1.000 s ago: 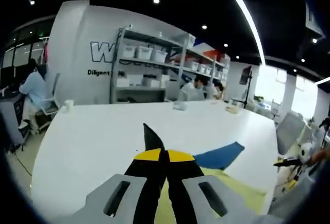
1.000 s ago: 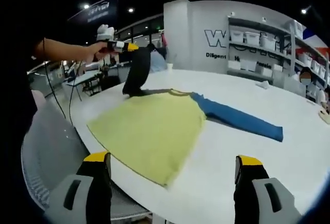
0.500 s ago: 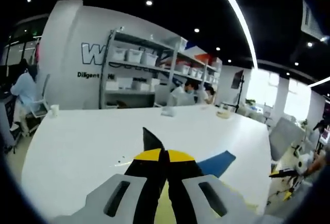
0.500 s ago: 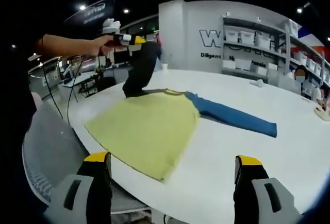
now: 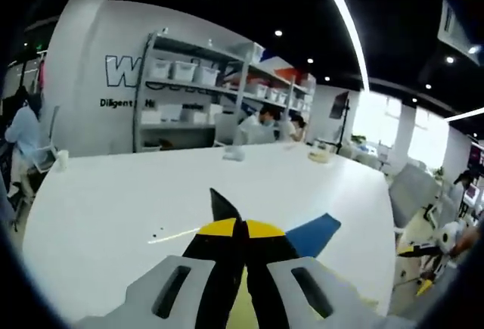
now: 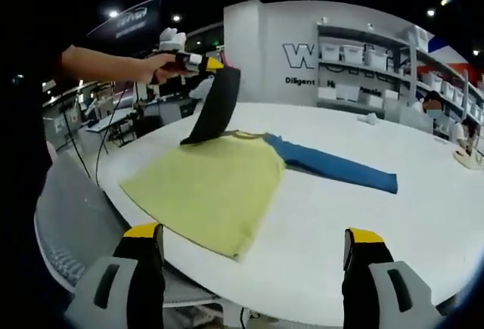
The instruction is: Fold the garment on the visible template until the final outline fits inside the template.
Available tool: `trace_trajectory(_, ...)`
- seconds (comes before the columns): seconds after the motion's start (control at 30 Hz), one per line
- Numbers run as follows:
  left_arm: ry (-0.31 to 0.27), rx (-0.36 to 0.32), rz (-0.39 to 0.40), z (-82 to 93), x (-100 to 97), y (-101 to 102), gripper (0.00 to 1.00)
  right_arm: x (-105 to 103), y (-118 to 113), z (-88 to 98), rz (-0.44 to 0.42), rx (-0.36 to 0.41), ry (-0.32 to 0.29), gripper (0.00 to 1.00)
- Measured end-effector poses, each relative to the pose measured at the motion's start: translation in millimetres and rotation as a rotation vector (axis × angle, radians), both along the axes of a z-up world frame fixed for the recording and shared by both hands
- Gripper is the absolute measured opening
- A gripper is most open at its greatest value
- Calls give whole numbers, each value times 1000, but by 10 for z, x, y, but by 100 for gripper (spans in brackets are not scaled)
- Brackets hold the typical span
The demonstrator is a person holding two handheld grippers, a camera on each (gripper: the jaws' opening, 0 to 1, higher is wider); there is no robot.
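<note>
With our left gripper (image 6: 214, 63) clamped on the dark sleeve (image 6: 212, 107), we should carry it across the yellow shirt (image 6: 208, 190) on the table (image 6: 363, 223), keeping it taut; our right gripper (image 6: 253, 249) gapes empty, ready for the blue sleeve (image 6: 333, 166)

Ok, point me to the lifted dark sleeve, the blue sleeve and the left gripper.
dark sleeve (image 6: 214, 106): right gripper view, middle of the hanging cloth.
blue sleeve (image 6: 340, 169): right gripper view, mid-length, flat on the table.
left gripper (image 6: 214, 63): right gripper view, at its yellow tips pinching the sleeve.
</note>
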State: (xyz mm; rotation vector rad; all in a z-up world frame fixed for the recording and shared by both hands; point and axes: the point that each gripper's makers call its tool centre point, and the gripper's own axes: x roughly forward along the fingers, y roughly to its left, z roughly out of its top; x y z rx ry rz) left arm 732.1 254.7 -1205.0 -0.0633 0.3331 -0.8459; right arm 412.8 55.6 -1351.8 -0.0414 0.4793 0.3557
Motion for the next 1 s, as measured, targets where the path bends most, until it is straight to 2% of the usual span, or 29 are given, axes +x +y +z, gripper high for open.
trace_trajectory(0.1,-5,23,-15,-82,-7,-76,1,-6,6,11,-5,1,-3,98)
trace_trajectory(0.3,25,36,-35,-230,-6,-195,1,-56,-2,-2,-18,6,9,98)
trace_trajectory(0.57,74,68,-55,-531,-16,-351,1,-123,-71,43,-39,-5,16,98)
trace_trajectory(1.0,174,40,-92,-923,-189,-741,1,-184,-152,124,-73,-29,26,98)
